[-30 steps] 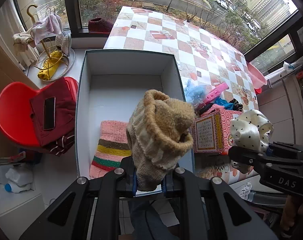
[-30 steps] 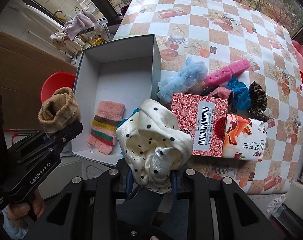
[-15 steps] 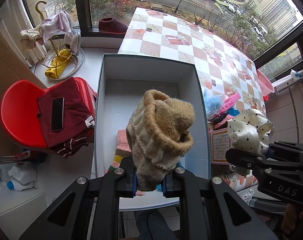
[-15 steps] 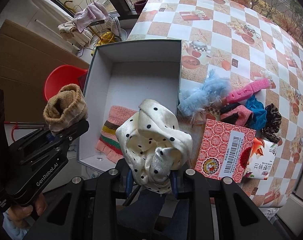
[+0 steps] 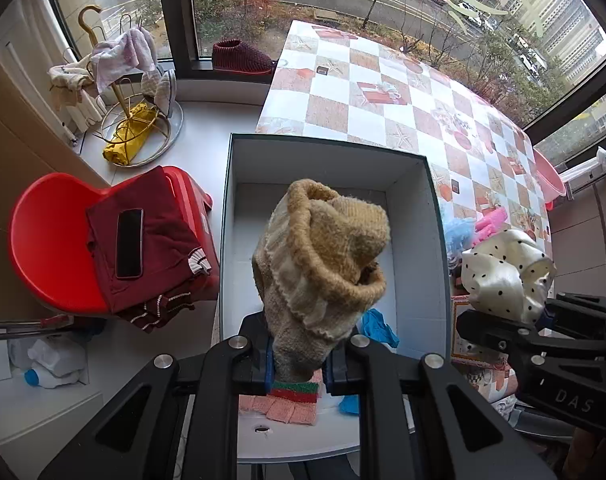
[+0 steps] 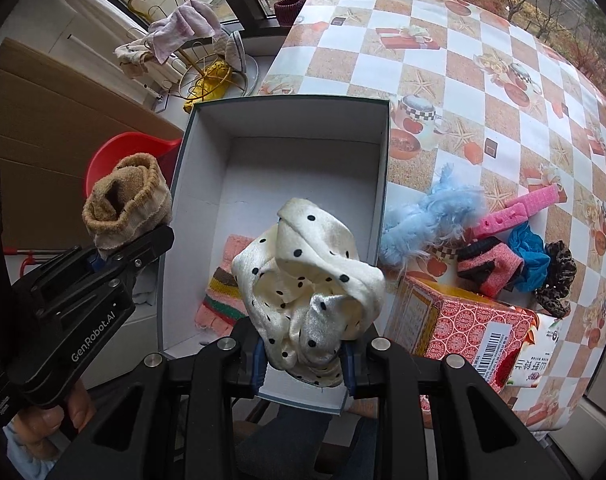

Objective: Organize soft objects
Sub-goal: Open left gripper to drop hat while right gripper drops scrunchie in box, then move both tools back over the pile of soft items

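My left gripper (image 5: 297,364) is shut on a tan knitted sock (image 5: 323,256) and holds it above the near end of the white open box (image 5: 407,184). My right gripper (image 6: 303,360) is shut on a cream polka-dot scrunchie (image 6: 307,276), above the box's (image 6: 291,120) near right corner. A pink striped glove (image 6: 223,284) and a blue cloth (image 5: 377,326) lie in the box. The sock (image 6: 125,200) also shows at the left of the right wrist view, and the scrunchie (image 5: 507,272) at the right of the left wrist view.
On the checkered table (image 6: 483,60) right of the box lie a light blue fluffy piece (image 6: 431,216), a pink sponge (image 6: 519,208), a pink-black band (image 6: 491,264), a blue scrunchie (image 6: 527,252), a leopard scrunchie (image 6: 559,276) and a red carton (image 6: 459,320). A red stool (image 5: 55,240) stands left.
Both grippers have moved left and over the box with their loads. The box now lies centred under them; the table's loose items have shifted right in view.
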`<state>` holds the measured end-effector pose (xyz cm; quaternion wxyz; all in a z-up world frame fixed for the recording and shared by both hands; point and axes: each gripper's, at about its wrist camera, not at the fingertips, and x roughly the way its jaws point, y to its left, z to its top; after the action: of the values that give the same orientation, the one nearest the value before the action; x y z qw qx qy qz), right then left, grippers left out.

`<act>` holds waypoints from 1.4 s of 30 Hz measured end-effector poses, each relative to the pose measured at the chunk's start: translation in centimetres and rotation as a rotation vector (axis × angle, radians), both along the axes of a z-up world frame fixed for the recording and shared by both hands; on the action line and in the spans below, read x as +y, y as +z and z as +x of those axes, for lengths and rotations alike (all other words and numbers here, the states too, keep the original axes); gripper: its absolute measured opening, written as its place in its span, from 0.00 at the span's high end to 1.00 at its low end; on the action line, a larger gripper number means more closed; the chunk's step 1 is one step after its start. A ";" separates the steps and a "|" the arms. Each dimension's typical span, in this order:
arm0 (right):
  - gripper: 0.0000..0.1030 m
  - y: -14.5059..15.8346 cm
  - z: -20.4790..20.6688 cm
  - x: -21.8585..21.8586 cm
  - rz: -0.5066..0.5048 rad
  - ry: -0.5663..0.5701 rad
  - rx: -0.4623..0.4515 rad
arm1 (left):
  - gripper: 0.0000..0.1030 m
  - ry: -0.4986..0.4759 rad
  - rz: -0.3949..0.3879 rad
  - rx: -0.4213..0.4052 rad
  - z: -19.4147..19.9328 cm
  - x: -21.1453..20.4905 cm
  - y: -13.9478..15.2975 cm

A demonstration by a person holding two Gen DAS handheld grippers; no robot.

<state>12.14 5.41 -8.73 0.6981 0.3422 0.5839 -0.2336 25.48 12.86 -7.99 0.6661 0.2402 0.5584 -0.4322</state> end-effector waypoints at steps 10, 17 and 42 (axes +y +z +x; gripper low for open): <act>0.72 -1.8 1.4 -1.3 0.031 -0.018 0.014 | 0.82 -0.026 0.057 0.018 -0.7 -1.9 -2.7; 0.72 -2.3 2.2 -2.1 0.042 -0.032 0.014 | 0.82 -0.020 0.090 0.028 -0.7 -2.3 -4.0; 0.00 -1.0 1.4 -2.5 0.044 -0.042 -0.025 | 0.12 0.042 0.202 -0.012 -1.1 -1.7 -4.9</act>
<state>13.52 2.91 -9.78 0.6928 0.3723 0.5728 -0.2309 24.35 11.13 -12.86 0.6507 0.2970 0.6001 -0.3582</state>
